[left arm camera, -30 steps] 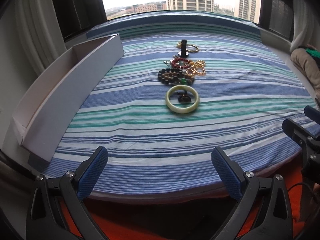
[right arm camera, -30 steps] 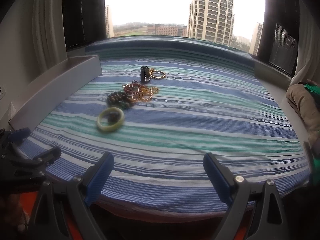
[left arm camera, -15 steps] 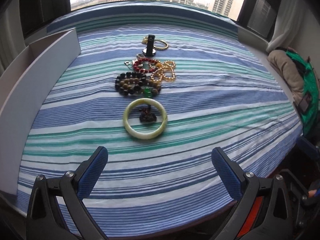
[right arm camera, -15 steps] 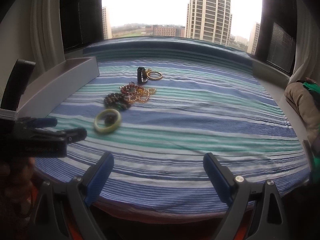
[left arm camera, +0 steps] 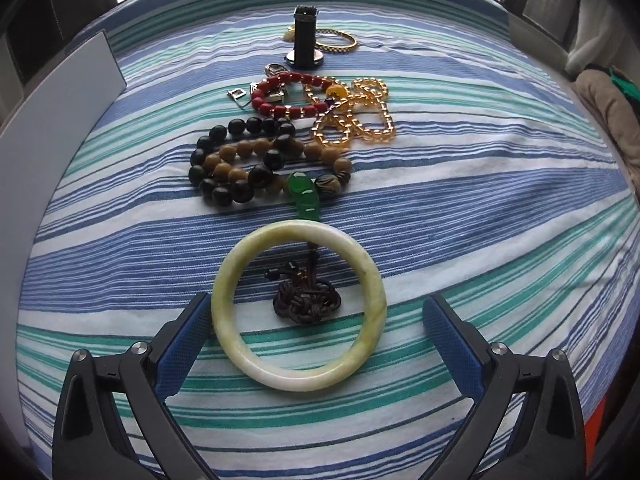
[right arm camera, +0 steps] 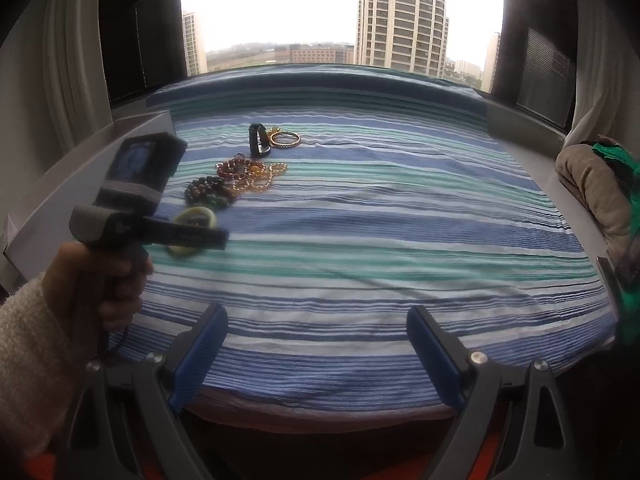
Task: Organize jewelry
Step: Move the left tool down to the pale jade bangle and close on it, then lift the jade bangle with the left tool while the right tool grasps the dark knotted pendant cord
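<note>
Left claw (left arm camera: 316, 332) spread low around jade bangle (left arm camera: 299, 305), right claw (right arm camera: 316, 344) spread, hovering

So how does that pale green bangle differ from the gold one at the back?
The pale green bangle is thick, smooth and stone-like; the gold bangle is thin and metallic. The green one lies nearest, between the left gripper's open fingers, with a dark knotted cord inside; the gold one lies farthest. Both lie flat on the striped cloth.

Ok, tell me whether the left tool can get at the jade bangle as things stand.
Probably yes: the left tool is open, its fingers either side of the jade bangle lying flat on the striped sheet; only the knotted cord lies inside the ring.
</note>
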